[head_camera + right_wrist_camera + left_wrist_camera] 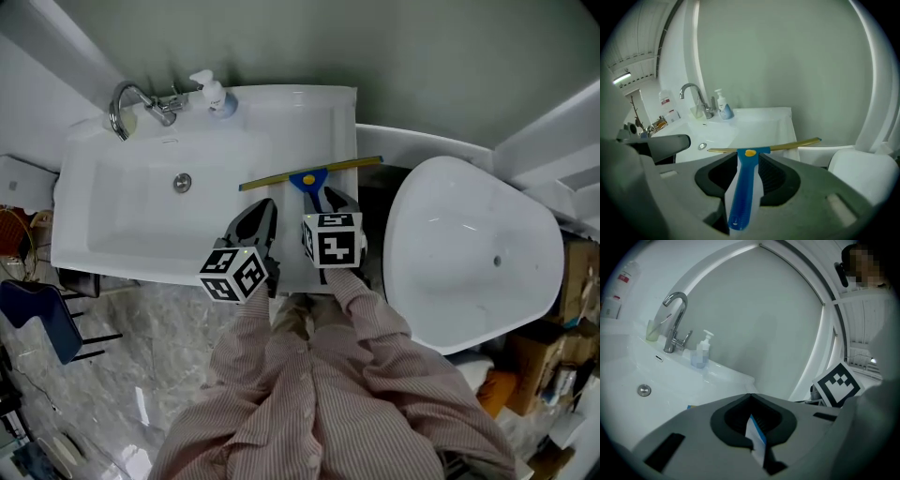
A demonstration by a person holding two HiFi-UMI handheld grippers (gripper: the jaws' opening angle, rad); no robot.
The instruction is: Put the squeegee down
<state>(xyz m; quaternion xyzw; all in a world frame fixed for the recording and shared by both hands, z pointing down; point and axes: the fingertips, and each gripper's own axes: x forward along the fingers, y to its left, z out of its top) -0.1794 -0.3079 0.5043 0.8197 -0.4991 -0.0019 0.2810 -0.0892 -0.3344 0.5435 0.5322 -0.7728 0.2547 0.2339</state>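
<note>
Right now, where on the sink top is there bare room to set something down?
Free: the ledge between soap dispenser and squeegee, and the basin around the drain. Crowded: the faucet corner, and the front right, around the left hand-held gripper and right hand-held gripper.

Head view: basin (122, 220) at left, with faucet (131, 99) and soap dispenser (214, 94) side by side along its rear edge. Squeegee (309, 175) lies on the basin's right-hand deck, handle toward the person. Tub (469, 253) stands just beside the basin, at right.
</note>
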